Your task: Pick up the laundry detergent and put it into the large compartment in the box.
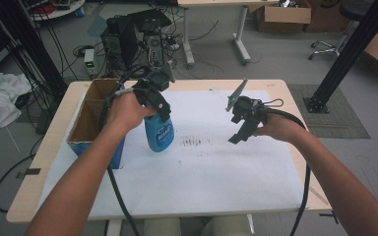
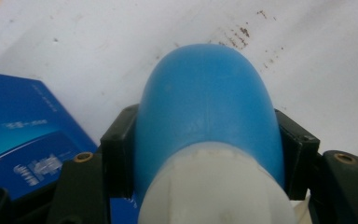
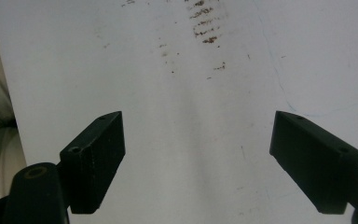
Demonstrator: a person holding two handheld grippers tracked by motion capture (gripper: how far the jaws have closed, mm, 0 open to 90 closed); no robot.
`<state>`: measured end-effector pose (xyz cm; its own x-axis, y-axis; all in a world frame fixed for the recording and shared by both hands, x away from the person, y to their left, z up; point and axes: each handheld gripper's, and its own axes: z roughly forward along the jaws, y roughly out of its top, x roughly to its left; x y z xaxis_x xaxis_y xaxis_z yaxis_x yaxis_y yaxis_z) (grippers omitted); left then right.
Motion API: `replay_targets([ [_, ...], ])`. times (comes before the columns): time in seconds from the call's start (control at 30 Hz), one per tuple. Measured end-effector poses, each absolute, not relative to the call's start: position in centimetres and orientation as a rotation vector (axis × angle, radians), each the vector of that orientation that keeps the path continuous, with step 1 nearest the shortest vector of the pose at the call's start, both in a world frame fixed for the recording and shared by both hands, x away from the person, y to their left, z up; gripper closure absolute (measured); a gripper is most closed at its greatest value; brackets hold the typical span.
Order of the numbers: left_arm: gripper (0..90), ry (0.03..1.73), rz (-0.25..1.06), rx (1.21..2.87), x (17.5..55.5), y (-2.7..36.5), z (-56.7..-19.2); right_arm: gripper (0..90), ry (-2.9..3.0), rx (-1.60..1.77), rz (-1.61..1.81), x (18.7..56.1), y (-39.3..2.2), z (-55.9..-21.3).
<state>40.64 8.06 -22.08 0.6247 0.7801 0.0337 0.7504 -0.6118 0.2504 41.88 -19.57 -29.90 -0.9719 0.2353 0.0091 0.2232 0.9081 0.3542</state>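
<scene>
A blue plastic bottle (image 1: 159, 134) with a white collar hangs just above the white table sheet (image 1: 211, 167), next to a cardboard box. My left gripper (image 1: 158, 105) is shut on its upper part. In the left gripper view the two black jaws press on both sides of the blue bottle (image 2: 207, 116) just past its white collar (image 2: 214, 186). My right gripper (image 1: 241, 130) is held above the sheet to the right of the bottle. Its jaws stand wide open in the right gripper view, my right gripper (image 3: 196, 158) with nothing between them but the sheet.
A blue-sided cardboard box (image 1: 92, 118), open on top with a divider, stands at the table's left edge; its blue side (image 2: 23, 135) is close beside the bottle. Brown specks (image 1: 194, 142) mark the sheet's middle. Cables trail from both grippers toward the table's front edge.
</scene>
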Motion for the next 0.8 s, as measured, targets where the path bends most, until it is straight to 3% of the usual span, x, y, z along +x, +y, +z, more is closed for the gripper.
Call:
replay_targets([
  [0.53,38.0,1.347,0.283,2.574,40.3,10.5,-14.4,17.8,3.036,0.356,0.553,41.8,-19.4,-29.9],
  [0.8,38.0,1.480,0.310,2.511,39.9,12.5,-11.6,17.9,3.032,0.352,0.559,41.8,-19.3,-29.9],
])
